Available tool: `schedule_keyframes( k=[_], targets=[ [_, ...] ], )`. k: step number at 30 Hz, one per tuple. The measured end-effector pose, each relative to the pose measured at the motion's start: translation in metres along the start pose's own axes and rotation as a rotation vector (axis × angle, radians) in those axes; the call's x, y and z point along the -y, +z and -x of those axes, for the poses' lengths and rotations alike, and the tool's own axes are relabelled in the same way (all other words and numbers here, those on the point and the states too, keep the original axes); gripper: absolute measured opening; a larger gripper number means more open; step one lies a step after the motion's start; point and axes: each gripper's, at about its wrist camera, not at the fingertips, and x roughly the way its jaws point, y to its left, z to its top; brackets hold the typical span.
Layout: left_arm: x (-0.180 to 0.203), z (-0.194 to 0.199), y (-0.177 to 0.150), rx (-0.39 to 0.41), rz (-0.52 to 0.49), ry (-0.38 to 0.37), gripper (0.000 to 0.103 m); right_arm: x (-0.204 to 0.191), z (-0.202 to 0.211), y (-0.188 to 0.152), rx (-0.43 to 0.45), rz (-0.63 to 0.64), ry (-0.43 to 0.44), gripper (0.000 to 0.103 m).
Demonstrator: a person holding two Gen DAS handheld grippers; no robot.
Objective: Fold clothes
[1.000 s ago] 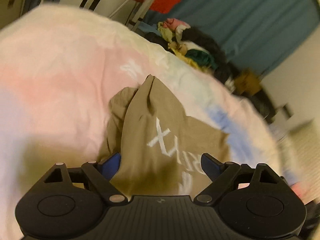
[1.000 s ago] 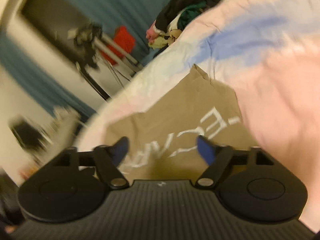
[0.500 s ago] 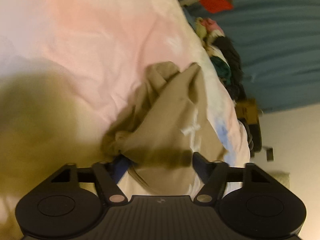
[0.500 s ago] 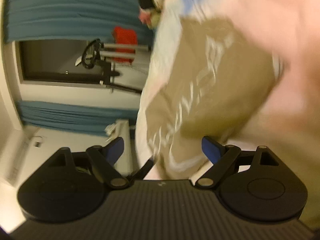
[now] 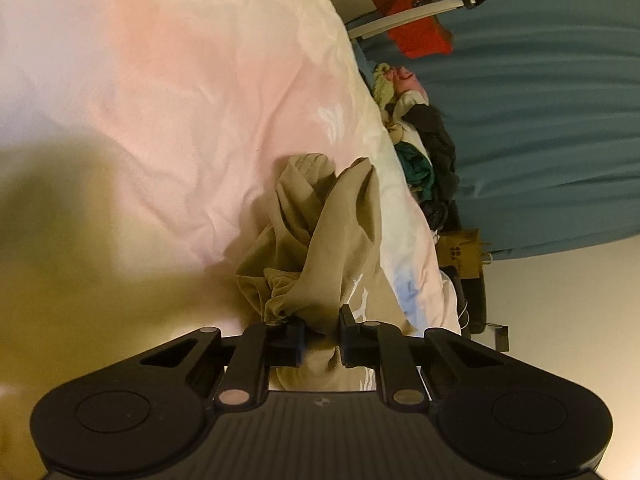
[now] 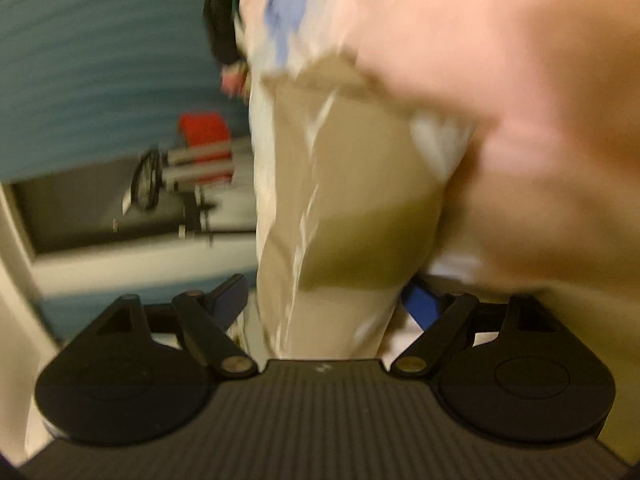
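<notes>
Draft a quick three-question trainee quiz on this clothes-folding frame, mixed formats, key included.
1. True or false: the left gripper is pinching the tan printed cotton T-shirt.
2. The right gripper is: A) shut on the shirt, B) open with the shirt between its fingers, C) out of view.
3. What does the shirt lie on?

Key: 1 true; its jaws have just been closing on bunched fabric. 2 B. 3 The pale pink crumpled bedsheet.
</notes>
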Motion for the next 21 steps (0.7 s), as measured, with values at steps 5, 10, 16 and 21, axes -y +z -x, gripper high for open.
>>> schedule_keyframes(
  k=[5,10,16,21],
  targets=[
    [0.005,0.010,-0.009,0.016,-0.051,0.015,0.015,-0.002,-0.004,0.005,0.055,-0.003,-0.042,0.067],
    [0.014,0.023,-0.016,0.009,-0.099,0.015,0.014,-0.008,0.006,0.003,0.091,0.075,-0.117,0.029],
    [0.029,0.044,-0.027,-0.006,-0.126,0.003,0.014,-0.034,0.038,-0.008,0.136,0.149,-0.118,0.023],
    [0.058,0.046,-0.031,-0.074,-0.115,-0.041,0.014,-0.057,0.078,-0.009,0.189,0.161,-0.081,0.023]
  ],
)
